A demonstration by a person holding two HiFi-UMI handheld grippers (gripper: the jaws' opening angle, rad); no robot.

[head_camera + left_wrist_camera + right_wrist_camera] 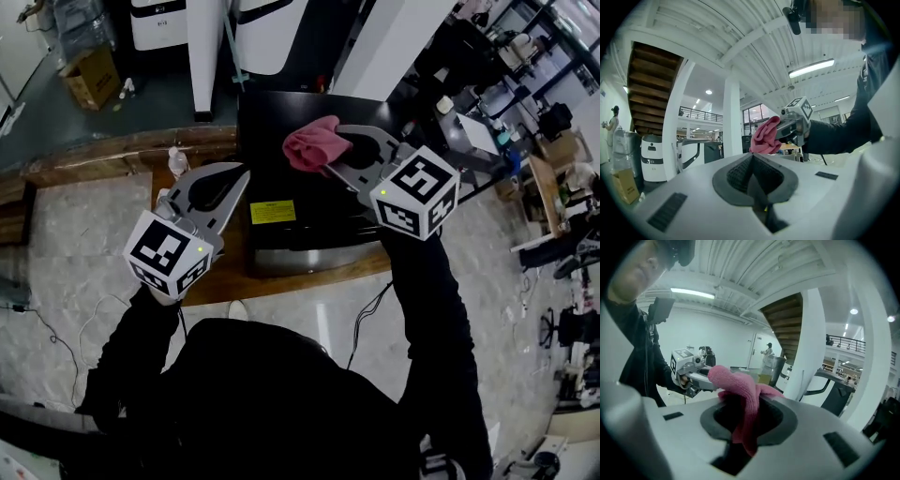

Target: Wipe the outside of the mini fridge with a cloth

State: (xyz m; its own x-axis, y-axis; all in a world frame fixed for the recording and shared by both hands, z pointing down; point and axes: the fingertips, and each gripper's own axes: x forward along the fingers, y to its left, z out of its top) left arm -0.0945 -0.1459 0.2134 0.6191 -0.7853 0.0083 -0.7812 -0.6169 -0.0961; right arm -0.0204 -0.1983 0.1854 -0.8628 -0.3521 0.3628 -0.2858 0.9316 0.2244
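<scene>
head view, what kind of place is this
Probably a big open lab or workshop hall, not a home. There are tall white columns, a brown staircase and a railed mezzanine, and cluttered desks stand near the mini fridge.

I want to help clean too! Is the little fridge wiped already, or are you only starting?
Barely started. Done: the right gripper is shut on the pink cloth. In hand: the cloth is held up in the air over the black mini fridge, not on it. The left gripper is shut, empty. Left: seemingly all the wiping.
</scene>
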